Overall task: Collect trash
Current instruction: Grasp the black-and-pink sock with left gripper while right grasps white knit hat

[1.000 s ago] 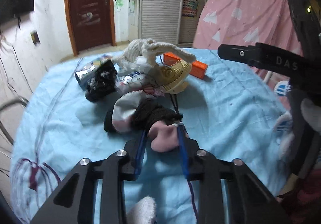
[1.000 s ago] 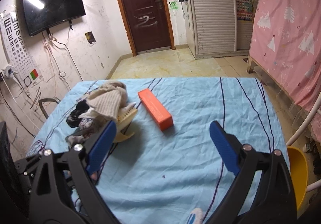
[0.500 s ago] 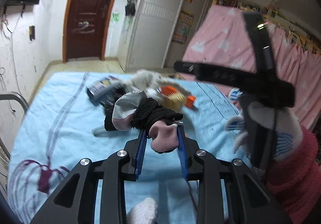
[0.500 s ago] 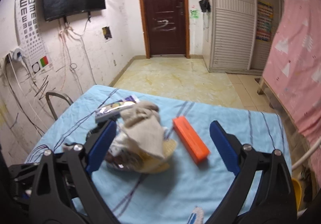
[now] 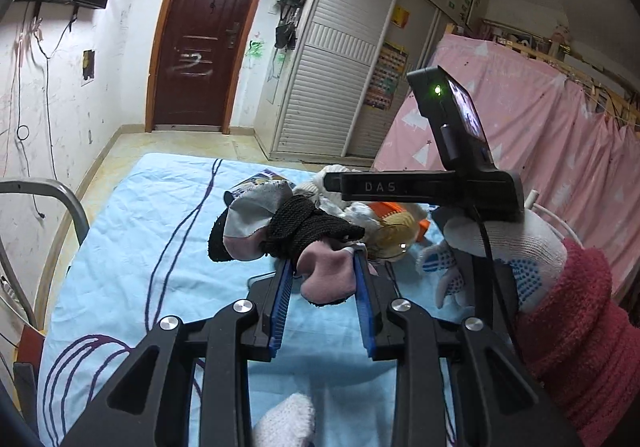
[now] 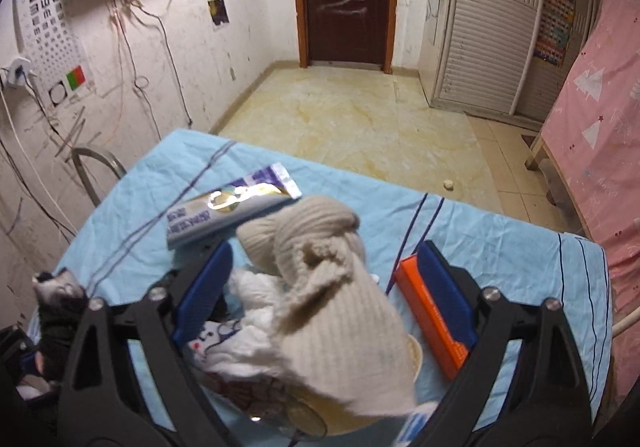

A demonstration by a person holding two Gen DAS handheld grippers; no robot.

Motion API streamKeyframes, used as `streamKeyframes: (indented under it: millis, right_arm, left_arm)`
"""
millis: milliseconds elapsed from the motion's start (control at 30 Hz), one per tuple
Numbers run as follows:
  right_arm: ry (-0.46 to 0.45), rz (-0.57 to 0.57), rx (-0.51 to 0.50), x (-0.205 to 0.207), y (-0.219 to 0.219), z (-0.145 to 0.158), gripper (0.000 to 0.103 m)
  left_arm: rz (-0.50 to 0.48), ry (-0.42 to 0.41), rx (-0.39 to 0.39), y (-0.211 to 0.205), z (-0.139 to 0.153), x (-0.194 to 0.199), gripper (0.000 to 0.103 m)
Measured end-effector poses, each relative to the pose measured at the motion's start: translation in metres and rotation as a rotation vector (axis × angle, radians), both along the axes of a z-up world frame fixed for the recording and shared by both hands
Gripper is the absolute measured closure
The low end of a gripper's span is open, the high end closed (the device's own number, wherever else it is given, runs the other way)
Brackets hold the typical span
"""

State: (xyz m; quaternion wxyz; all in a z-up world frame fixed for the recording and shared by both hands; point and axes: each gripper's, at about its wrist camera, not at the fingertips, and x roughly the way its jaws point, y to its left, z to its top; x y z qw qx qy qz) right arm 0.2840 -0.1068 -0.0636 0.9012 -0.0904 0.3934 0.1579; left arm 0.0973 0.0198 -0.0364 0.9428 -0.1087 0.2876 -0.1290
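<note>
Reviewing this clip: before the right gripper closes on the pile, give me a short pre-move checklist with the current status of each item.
1. Left gripper has a firm hold on the sock bundle: ok, pink end pinched between the blue pads.
2. Right gripper open wide enough: ok, jaws spread on either side of the beige knit cloth.
3. Only trash between the jaws: not ok, knit cloth lies on top of the white crumpled wrapper.
4. Orange box clear of the right finger: not ok, it lies right against it.
5. Toothpaste tube outside the grasp: ok, beyond the fingertips.
6. Trash bin reachable: cannot tell, none in view.
</note>
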Motion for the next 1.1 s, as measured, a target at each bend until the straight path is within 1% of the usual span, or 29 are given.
streamKeyframes:
  millis: [33, 100, 167, 233, 267, 300, 367, 467, 500, 567, 600, 667, 733, 767, 800, 967, 1000, 1033, 1100]
  right_arm:
    - [0.006, 0.000, -0.002, 0.001, 0.000, -0.002, 0.043]
    - [0.013, 0.010, 0.000, 0.001, 0.000, -0.004, 0.059]
    - [-0.003, 0.005, 0.012, -0.002, -0.002, -0.003, 0.067]
    - [-0.035, 0.000, 0.019, -0.007, -0.003, 0.002, 0.071]
    - [-0.044, 0.000, 0.025, -0.009, -0.004, 0.005, 0.078]
    - [-0.053, 0.000, 0.031, -0.010, -0.005, 0.007, 0.081]
    - [-0.082, 0.000, 0.046, -0.015, -0.009, 0.016, 0.083]
    - [-0.118, -0.001, 0.060, -0.022, -0.013, 0.028, 0.092]
    - [-0.116, 0.007, 0.065, -0.024, -0.014, 0.030, 0.092]
    - [-0.096, 0.028, 0.076, -0.023, -0.014, 0.029, 0.092]
    - [-0.079, 0.042, 0.098, -0.022, -0.014, 0.028, 0.092]
    - [-0.057, 0.041, 0.107, -0.016, -0.013, 0.025, 0.090]
    - [-0.048, 0.040, 0.088, -0.010, -0.008, 0.020, 0.056]
    - [-0.037, 0.041, 0.085, -0.006, -0.005, 0.016, 0.026]
    - [-0.026, 0.043, 0.083, -0.003, -0.003, 0.013, 0.020]
    - [0.024, 0.030, 0.018, 0.012, 0.009, -0.003, 0.020]
    - [0.034, 0.028, 0.001, 0.015, 0.010, -0.006, 0.021]
    - [0.041, 0.026, -0.012, 0.017, 0.011, -0.009, 0.024]
    - [0.069, 0.027, -0.039, 0.021, 0.013, -0.017, 0.039]
  left_arm:
    - [0.003, 0.002, 0.000, 0.001, -0.001, 0.000, 0.083]
    - [0.006, 0.007, -0.004, 0.001, -0.001, 0.002, 0.083]
    - [0.008, 0.005, -0.004, 0.001, -0.001, 0.001, 0.083]
    - [0.013, 0.003, -0.005, 0.000, 0.000, 0.000, 0.083]
    - [0.015, 0.002, -0.005, 0.001, 0.000, 0.000, 0.083]
    - [0.017, 0.000, -0.003, 0.000, 0.001, -0.001, 0.083]
    - [0.019, -0.006, 0.000, -0.001, 0.003, -0.003, 0.083]
    - [0.018, -0.008, 0.002, -0.004, 0.005, -0.008, 0.083]
    - [0.017, -0.009, 0.001, -0.004, 0.006, -0.008, 0.083]
    - [0.015, -0.008, -0.001, -0.006, 0.007, -0.011, 0.083]
    - [0.017, -0.010, 0.000, -0.006, 0.008, -0.012, 0.083]
    - [0.016, -0.018, 0.005, -0.009, 0.011, -0.015, 0.083]
    - [0.016, -0.025, 0.012, -0.011, 0.013, -0.019, 0.083]
    - [0.016, -0.027, 0.014, -0.012, 0.014, -0.020, 0.083]
    - [0.017, -0.029, 0.015, -0.010, 0.014, -0.020, 0.083]
    - [0.029, -0.024, 0.010, -0.006, 0.012, -0.017, 0.083]
    - [0.031, -0.022, 0.007, -0.005, 0.011, -0.017, 0.083]
    - [0.032, -0.020, 0.005, -0.004, 0.010, -0.016, 0.083]
    - [0.034, -0.013, -0.002, -0.003, 0.008, -0.014, 0.083]
